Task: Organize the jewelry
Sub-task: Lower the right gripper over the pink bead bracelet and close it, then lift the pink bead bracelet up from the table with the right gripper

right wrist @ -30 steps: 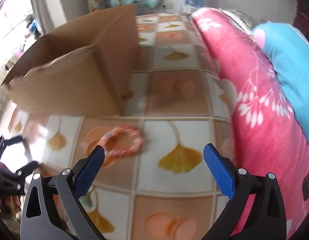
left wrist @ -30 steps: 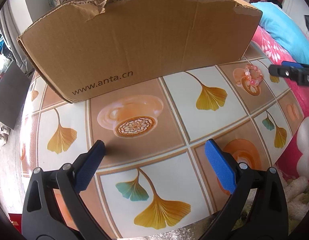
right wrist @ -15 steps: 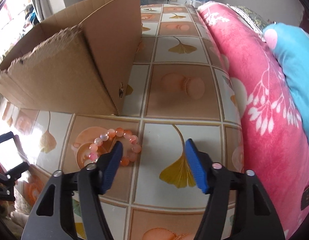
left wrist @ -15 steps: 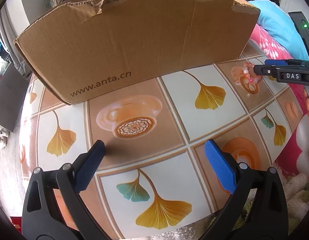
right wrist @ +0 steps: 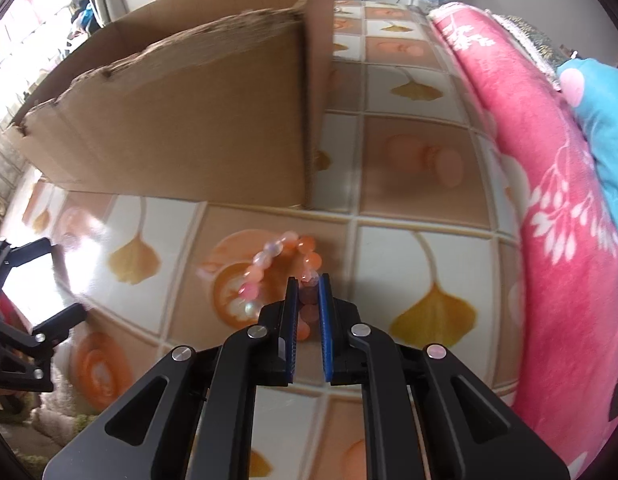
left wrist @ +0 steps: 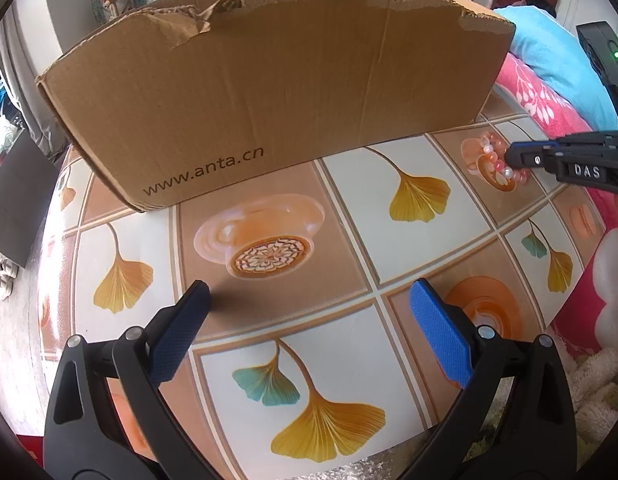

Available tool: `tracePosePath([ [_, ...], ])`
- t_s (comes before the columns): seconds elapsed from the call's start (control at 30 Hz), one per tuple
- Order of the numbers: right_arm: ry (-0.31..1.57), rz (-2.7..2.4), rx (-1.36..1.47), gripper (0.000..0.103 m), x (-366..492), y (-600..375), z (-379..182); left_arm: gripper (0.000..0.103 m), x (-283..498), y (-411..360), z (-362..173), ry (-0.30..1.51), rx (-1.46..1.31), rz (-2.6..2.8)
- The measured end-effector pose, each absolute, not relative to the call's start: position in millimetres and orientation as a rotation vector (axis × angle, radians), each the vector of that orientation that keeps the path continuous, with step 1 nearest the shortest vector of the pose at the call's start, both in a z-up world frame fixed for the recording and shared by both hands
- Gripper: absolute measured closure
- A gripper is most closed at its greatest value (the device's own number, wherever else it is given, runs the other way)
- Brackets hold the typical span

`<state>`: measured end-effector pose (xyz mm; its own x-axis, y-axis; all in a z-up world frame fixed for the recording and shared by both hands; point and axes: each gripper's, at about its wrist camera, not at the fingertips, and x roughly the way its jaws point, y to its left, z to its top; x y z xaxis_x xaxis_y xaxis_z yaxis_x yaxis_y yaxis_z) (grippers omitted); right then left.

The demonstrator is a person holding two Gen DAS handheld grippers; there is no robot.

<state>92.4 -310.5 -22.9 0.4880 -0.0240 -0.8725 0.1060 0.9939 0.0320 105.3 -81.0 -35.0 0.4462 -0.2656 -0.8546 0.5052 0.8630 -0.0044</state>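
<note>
Where the jaws stood apart half a second ago, the pink-and-orange beaded bracelet point(right wrist: 287, 268) is now pinched by the right gripper point(right wrist: 307, 286) on the leaf-patterned counter point(left wrist: 269, 280), beside the brown cardboard box point(left wrist: 277, 92), whose inside is hidden; the left gripper point(left wrist: 307, 304) is held wide open.

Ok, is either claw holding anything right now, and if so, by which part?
The right claw is shut on the bead bracelet, pinching the near side of the loop between its pads; the rest hangs out ahead. The left claw is open, holding nothing.
</note>
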Motion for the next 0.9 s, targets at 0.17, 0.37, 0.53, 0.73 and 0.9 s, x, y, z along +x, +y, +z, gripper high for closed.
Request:
tracePosePath([
  [0.17,1.066,-0.026,0.113,0.093,93,-296,-24,0.007,105,-72,-34,0.990,0.253,-0.473],
  [0.37,1.076,0.084,0.133,0.093,97,-267,-24,0.024,109,-47,-27,0.973,0.180,-0.453],
  [0.53,1.086,0.211,0.171,0.093,100,-239,-27,0.034,111,-29,-19,0.952,0.113,-0.462],
  [0.73,1.080,0.303,0.190,0.093,104,-223,-25,0.045,108,-24,-9,0.922,0.056,-0.509],
  [0.9,1.061,0.297,0.233,0.093,111,-240,-17,0.053,104,-33,-5,0.911,0.054,-0.547],
])
